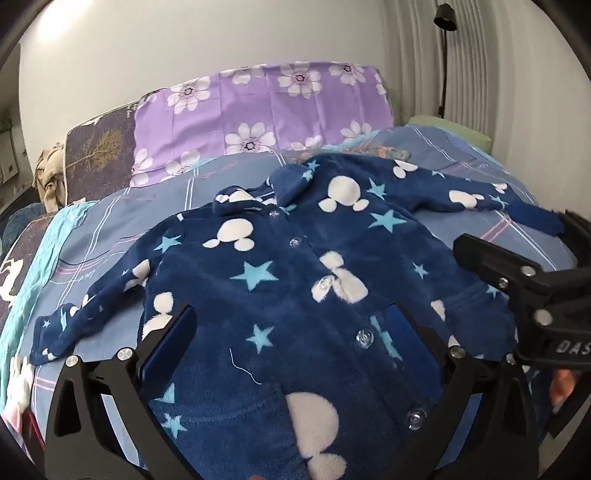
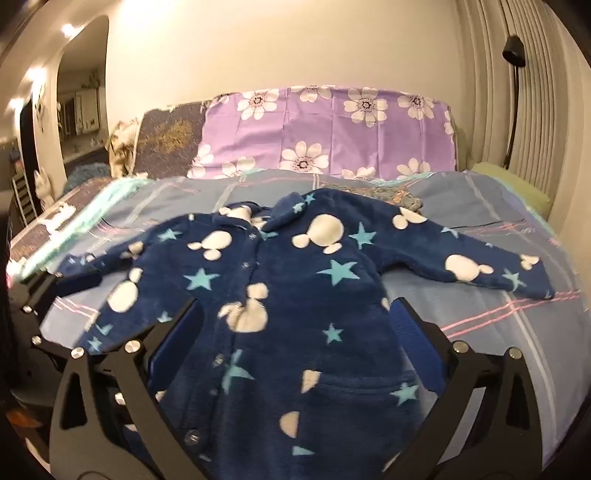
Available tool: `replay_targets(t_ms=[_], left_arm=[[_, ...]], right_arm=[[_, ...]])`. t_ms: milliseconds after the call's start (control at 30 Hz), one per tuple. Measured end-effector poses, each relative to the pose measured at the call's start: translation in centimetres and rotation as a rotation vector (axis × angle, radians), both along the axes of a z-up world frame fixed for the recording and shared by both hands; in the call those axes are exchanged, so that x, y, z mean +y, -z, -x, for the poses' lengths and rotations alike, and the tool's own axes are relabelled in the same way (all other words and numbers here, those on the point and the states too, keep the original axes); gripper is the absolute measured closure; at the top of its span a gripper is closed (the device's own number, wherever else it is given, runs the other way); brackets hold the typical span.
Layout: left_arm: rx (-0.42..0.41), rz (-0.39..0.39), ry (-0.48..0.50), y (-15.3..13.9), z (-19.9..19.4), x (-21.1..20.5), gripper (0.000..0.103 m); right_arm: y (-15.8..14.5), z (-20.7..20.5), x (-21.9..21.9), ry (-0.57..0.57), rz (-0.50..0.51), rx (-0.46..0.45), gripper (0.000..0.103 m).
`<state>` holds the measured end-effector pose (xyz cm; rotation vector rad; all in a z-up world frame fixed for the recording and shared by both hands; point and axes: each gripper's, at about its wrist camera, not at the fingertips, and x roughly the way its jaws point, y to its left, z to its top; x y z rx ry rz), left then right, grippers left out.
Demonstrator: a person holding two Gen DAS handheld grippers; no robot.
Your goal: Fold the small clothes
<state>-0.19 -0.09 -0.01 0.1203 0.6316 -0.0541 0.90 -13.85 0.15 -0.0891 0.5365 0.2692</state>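
A small navy fleece jacket (image 1: 295, 266) with white mouse heads and light-blue stars lies flat and buttoned on the bed, sleeves spread out to both sides. It also shows in the right wrist view (image 2: 288, 288). My left gripper (image 1: 291, 325) is open above the jacket's lower front, its fingers wide apart over the hem area. My right gripper (image 2: 295, 317) is open too, above the jacket's lower right half. The right gripper also shows in the left wrist view (image 1: 517, 266), beside the jacket's right edge below the right sleeve.
The bed has a blue plaid sheet (image 1: 221, 184). A purple floral pillow (image 1: 266, 110) lies at the head by the wall. A dark blanket (image 1: 99, 155) lies left of it. A black lamp (image 1: 445, 22) and curtain stand at the right.
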Motion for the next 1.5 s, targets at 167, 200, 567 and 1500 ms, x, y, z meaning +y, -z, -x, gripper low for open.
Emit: replay_targets(t_ms=[167, 200, 567, 1500], left_arm=[[0.011, -0.03, 0.045, 0.4, 0.6, -0.8, 0.001], [0.017, -0.034, 0.044, 0.5, 0.4, -0.9, 0.001], [0.033, -0.061, -0.048, 1.2, 0.3, 1.0, 0.001], [0.101, 0.011, -0.08, 3.2, -0.1, 3.7, 0.001]], right_arm=[[0.7, -0.1, 0.9, -0.012, 0.06, 0.019, 0.002], [0.7, 0.0, 0.9, -0.016, 0.061, 0.021, 0.002], [1.4, -0.8, 0.2, 0.016, 0.017, 0.08, 0.002], [2.7, -1.7, 2.2, 0.005, 0.066, 0.124, 0.002]])
